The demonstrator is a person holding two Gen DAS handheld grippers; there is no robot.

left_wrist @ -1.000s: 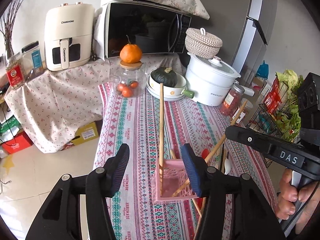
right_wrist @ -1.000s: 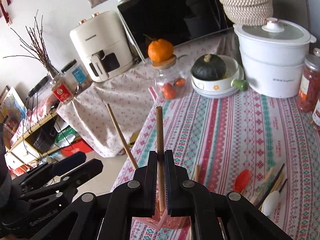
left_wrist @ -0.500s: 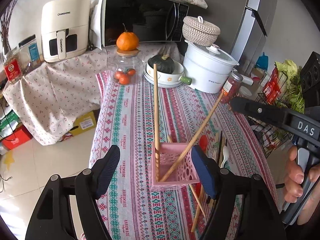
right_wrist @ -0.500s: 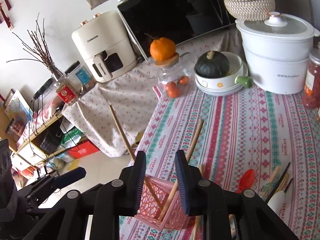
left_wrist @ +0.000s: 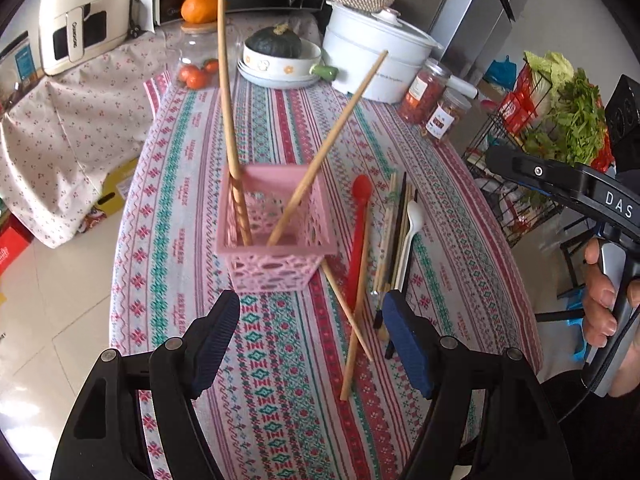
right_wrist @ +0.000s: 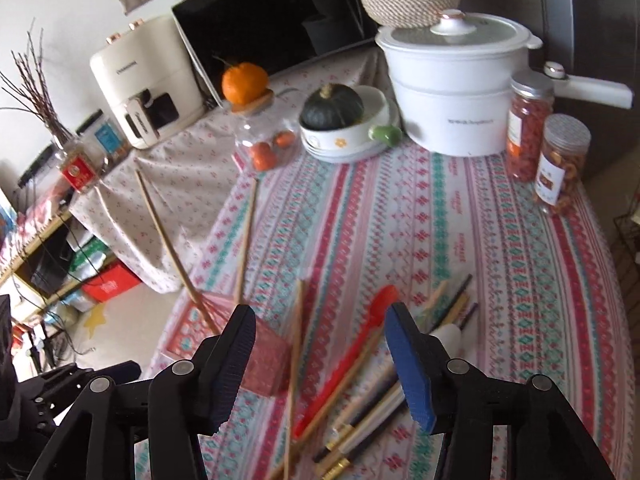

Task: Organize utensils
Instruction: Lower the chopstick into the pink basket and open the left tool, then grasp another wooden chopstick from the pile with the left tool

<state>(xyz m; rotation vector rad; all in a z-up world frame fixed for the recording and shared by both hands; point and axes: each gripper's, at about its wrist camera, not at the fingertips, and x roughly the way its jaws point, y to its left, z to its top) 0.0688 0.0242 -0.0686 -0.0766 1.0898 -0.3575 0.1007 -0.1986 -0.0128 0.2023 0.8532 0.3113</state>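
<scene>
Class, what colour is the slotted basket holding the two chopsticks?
Pink basket, clearest in the left wrist view.

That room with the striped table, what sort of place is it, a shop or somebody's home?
Most likely a home kitchen or dining corner. A microwave and an air fryer stand behind the table, a white cooking pot sits on it, and a rack of leafy vegetables stands alongside.

A striped tablecloth [left_wrist: 280,360] covered the table; a pink basket [left_wrist: 276,240] stood mid-surface, loose utensils [left_wrist: 396,224] beside it, a white pot [left_wrist: 376,64] near the far edge.
</scene>
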